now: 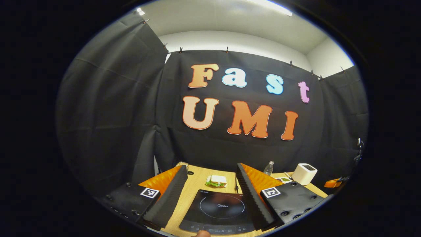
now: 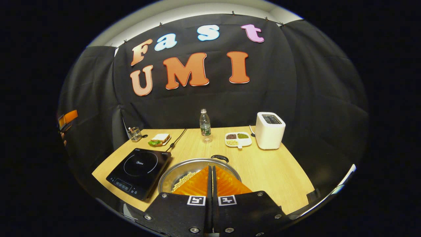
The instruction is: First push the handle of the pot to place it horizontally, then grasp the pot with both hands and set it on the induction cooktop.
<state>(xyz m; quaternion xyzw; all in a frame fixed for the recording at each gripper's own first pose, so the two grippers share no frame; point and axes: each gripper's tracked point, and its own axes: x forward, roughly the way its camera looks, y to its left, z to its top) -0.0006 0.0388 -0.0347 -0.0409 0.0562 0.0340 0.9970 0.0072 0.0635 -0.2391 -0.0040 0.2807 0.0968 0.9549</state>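
While the left gripper [image 1: 212, 171] hangs with its fingers spread wide above the flat black induction cooktop [image 1: 218, 210] on the pale wooden table [image 1: 197, 179], the right gripper view shows that cooktop at the left of the table, just beside the round steel pot [image 2: 184, 169]. Pale beans lie inside the pot, and its black handle [image 2: 219, 158] sits on the far rim. Over it, the right gripper [image 2: 210, 169] has its fingers pressed together, holding nothing.
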